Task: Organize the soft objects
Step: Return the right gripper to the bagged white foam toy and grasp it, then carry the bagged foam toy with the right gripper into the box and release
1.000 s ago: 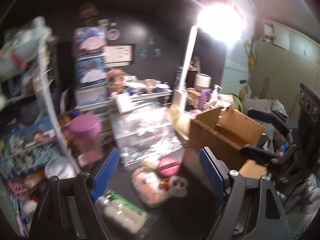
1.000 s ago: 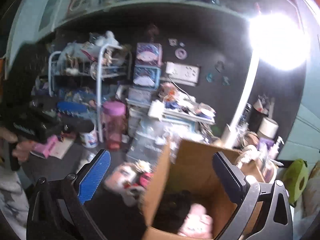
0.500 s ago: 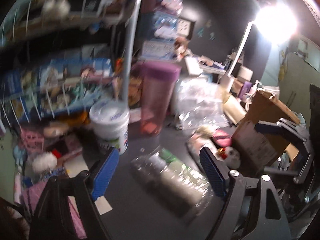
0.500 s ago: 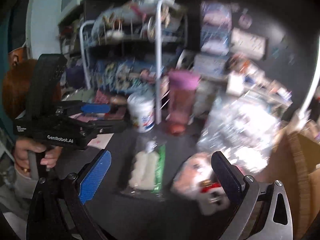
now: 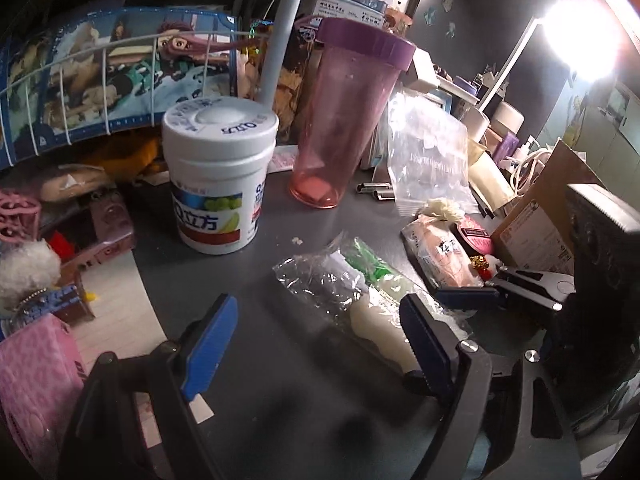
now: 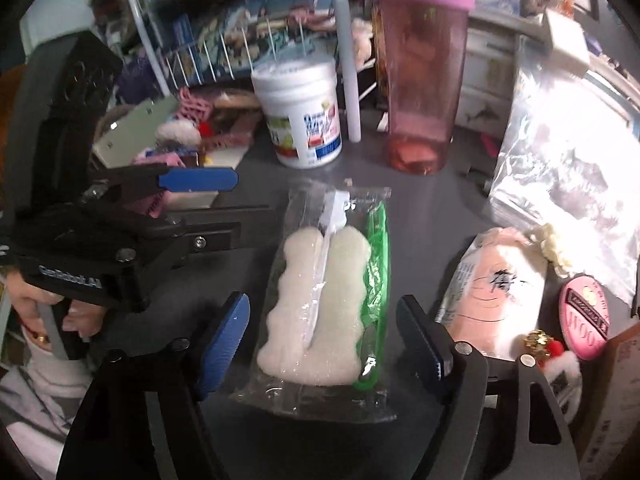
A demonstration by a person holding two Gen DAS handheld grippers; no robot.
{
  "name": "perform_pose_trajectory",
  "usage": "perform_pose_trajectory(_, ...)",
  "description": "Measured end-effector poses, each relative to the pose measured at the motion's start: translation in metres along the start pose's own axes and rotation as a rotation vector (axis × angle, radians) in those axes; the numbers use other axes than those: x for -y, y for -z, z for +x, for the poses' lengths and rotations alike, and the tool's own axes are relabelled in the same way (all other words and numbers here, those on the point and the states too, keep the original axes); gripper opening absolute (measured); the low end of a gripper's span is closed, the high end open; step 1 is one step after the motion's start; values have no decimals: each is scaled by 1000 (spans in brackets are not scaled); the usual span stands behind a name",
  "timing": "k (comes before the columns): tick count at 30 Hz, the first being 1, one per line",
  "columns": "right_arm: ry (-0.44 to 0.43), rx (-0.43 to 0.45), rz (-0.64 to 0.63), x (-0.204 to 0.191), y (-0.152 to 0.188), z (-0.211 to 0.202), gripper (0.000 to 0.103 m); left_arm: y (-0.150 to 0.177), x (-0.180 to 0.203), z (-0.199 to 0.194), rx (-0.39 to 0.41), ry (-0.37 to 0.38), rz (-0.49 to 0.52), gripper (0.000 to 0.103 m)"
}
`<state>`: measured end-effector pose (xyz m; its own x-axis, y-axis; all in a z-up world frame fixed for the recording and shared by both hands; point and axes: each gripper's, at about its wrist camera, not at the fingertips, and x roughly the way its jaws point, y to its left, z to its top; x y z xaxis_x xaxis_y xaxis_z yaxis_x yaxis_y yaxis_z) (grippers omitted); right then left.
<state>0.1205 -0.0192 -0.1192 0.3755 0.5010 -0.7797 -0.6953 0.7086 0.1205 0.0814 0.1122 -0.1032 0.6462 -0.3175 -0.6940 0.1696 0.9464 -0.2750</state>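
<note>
My right gripper (image 6: 322, 336) hangs low over the dark worktop (image 6: 432, 204), tilted down, its blue-padded jaws spread wide and holding nothing. The clear packet (image 6: 320, 300) lies flat between the jaws, not touched by either pad. Inside it: a pale, lumpy sponge piece with a white handle down the middle and a green strip along its right edge.

My left gripper (image 5: 316, 344) sits to the left, also low, jaws wide apart and empty. From its view the clear packet (image 5: 360, 292) lies ahead and to the right, its near end beside the right pad; contact I cannot tell.

Right of the packet lies a pink wrapped bundle (image 6: 496, 296). Behind stand a white tub (image 6: 300, 116) and a pink tumbler (image 6: 420, 72), well apart from the packet.
</note>
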Motion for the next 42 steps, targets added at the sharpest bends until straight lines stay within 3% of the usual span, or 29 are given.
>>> perform_pose_trajectory(6, 37, -4, -48, -5, 5, 4, 46, 1, -1, 4, -13, -3, -2, 81)
perform_pose_trajectory(11, 41, 25, -74, -8, 7, -2, 37, 0, 2, 2, -17, 24, -2, 81)
perform_pose_trajectory(18, 19, 115, -83, -13, 9, -35, 37, -5, 28, -16, 10, 115, 29, 80)
perform_pose_trajectory(25, -18, 281, -100, -21, 13, -94, 37, -20, 71, -55, 99, 218, 82, 80)
perform_pose_trajectory(26, -18, 305, -104, -22, 14, -102, 37, -21, 77, -59, 114, 228, 91, 73)
perform_pose_trajectory(27, -15, 333, -109, -22, 15, -113, 37, -24, 86, -66, 132, 242, 108, 60)
perform_pose_trajectory(30, 7, 408, -114, -21, 20, -143, 37, -30, 112, -84, 182, 253, 162, 50)
perform_pose_trajectory(35, 35, 501, -115, -9, 30, -186, 37, -45, 157, -103, 245, 241, 253, 48)
perform_pose_trajectory(42, 89, 578, -81, 21, 50, -235, 37, -67, 217, -98, 255, 265, 351, 48)
